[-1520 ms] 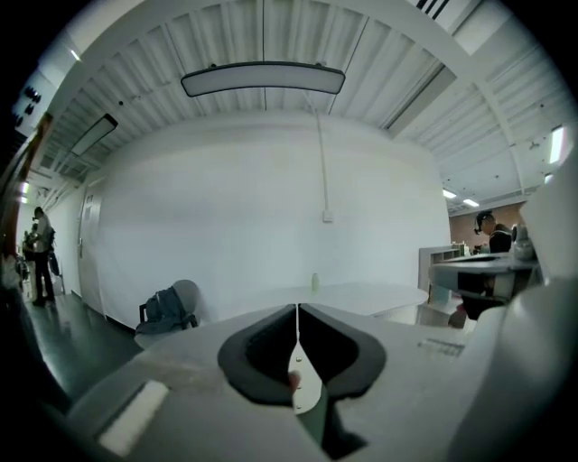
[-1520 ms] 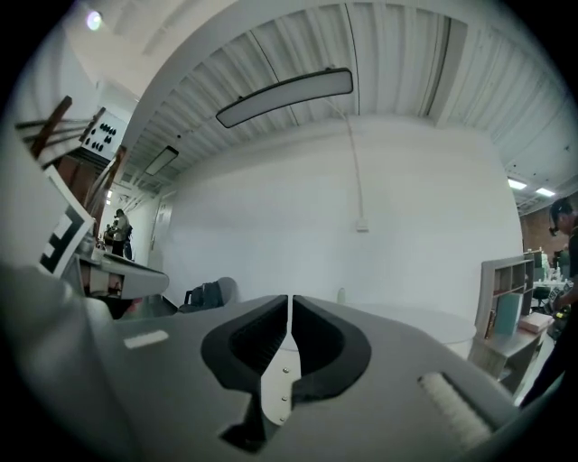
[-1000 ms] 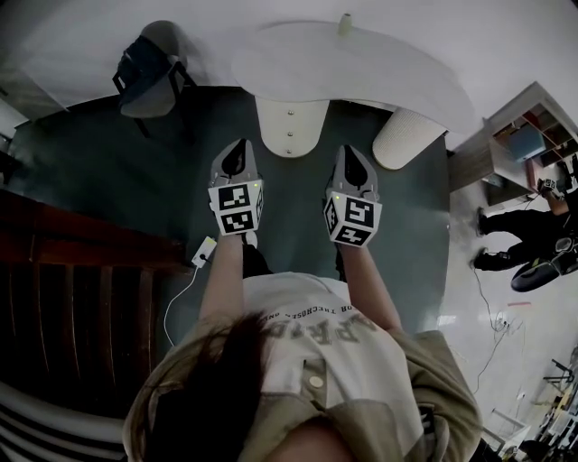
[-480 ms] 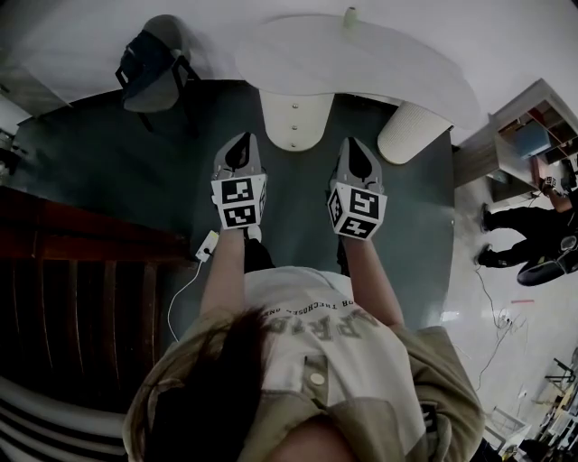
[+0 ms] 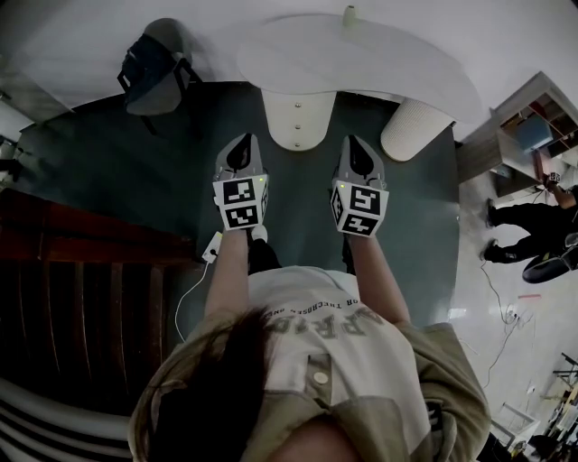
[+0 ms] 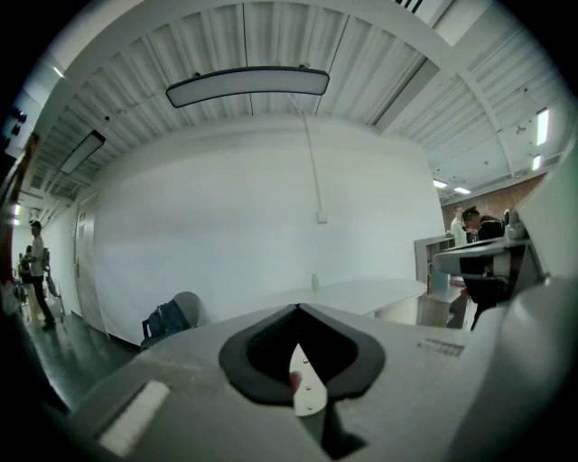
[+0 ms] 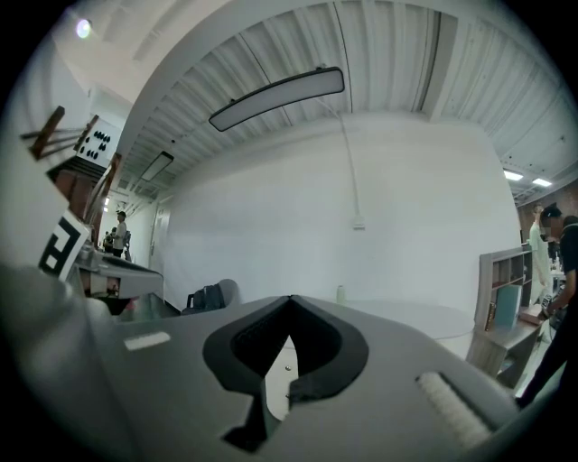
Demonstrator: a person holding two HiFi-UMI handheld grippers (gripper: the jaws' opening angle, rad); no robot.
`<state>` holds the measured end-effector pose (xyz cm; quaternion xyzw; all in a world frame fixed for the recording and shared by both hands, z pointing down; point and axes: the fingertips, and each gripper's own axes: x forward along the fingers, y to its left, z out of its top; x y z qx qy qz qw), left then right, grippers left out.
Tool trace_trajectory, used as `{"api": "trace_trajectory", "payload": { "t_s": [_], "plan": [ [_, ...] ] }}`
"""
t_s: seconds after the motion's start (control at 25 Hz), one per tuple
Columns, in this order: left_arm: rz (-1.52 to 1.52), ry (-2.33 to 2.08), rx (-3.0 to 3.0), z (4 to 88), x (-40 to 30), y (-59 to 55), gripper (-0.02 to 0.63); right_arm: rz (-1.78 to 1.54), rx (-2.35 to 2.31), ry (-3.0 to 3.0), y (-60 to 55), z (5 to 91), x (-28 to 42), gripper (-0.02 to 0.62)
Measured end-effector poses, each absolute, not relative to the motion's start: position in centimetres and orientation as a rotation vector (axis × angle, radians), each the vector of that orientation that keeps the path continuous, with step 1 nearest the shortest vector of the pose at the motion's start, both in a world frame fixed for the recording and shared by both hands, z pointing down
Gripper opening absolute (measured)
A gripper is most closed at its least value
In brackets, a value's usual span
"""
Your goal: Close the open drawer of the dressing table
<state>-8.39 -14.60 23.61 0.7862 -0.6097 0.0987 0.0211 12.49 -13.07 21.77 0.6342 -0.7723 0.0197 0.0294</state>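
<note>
Under the near edge of the dressing table (image 5: 361, 59), whose white oval top fills the upper middle of the head view, stands its drawer unit (image 5: 296, 119), a rounded white column with small knobs down its front. From this steep angle I cannot tell which drawer stands out. A round white leg (image 5: 413, 131) carries the table's right end, and a small pale bottle (image 5: 349, 15) stands at the top's far edge. Both grippers are held side by side short of the drawer unit, apart from it. The left gripper (image 5: 242, 141) points towards the unit's left side, and the right gripper (image 5: 354, 143) towards the gap between unit and leg. Each has its jaws pressed together with nothing between them, and each gripper view shows the knobbed white front through the cut-out in the jaws. On the dark teal carpet (image 5: 135, 171), a chair (image 5: 158, 90) bearing a dark backpack (image 5: 144, 63) sits at the far left by the wall. A white cable (image 5: 185, 293) lies beside the person's left arm. A dark wooden slatted frame (image 5: 81, 307) fills the left side. At the right stand an open shelf (image 5: 528, 126) and another person (image 5: 533, 221) in dark clothes.
</note>
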Motion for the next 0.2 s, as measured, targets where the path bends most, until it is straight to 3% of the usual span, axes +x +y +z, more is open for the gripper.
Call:
{"api": "trace_trajectory", "payload": {
  "t_s": [0.2],
  "plan": [
    [0.305,-1.889,2.442,23.47,-8.05,-14.11,0.006,0.068,1.956,-2.368,-12.57,21.81,12.97,-0.002]
  ]
}}
